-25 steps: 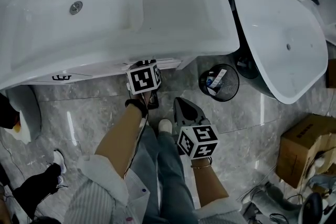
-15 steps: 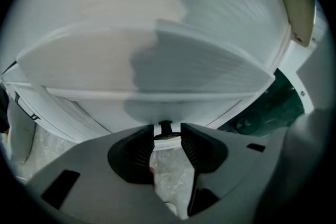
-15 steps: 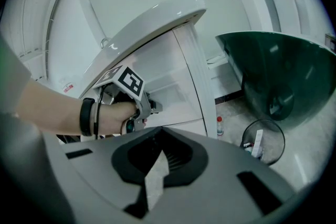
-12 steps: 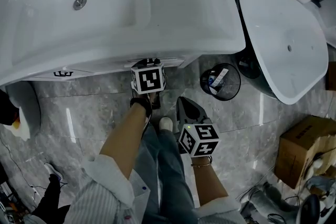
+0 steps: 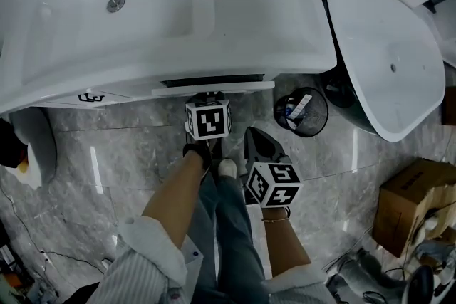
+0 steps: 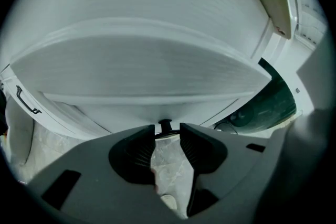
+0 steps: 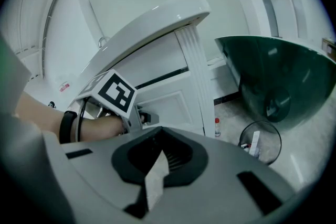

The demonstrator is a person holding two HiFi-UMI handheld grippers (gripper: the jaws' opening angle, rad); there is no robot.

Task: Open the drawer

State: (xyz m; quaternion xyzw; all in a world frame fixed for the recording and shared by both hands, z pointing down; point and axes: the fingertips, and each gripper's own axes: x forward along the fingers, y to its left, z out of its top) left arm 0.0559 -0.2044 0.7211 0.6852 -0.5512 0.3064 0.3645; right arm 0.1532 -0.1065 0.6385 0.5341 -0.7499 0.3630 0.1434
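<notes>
Drawer knob [image 6: 165, 124] betw. L gripper [image 6: 167, 128] jaws, just closing; drawer [image 5: 235, 87] ajar.

Grey marble-look tiled floor [image 5: 128, 153], glossy, streaked with reflected light. White washbasin counter [image 5: 235, 18] across the top. Oval white tub [image 5: 385, 46], dark outer shell, at right; mesh wastebasket [image 5: 301, 110] just beside it. Cardboard box [image 5: 413, 196] at lower right.

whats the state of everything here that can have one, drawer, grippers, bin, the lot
drawer: part open, pulled out a little
knob: between the left jaws
left gripper: jaws have just been closing, shut on the knob
right gripper: shut, empty
bin: upright, litter inside
sink: empty
</notes>
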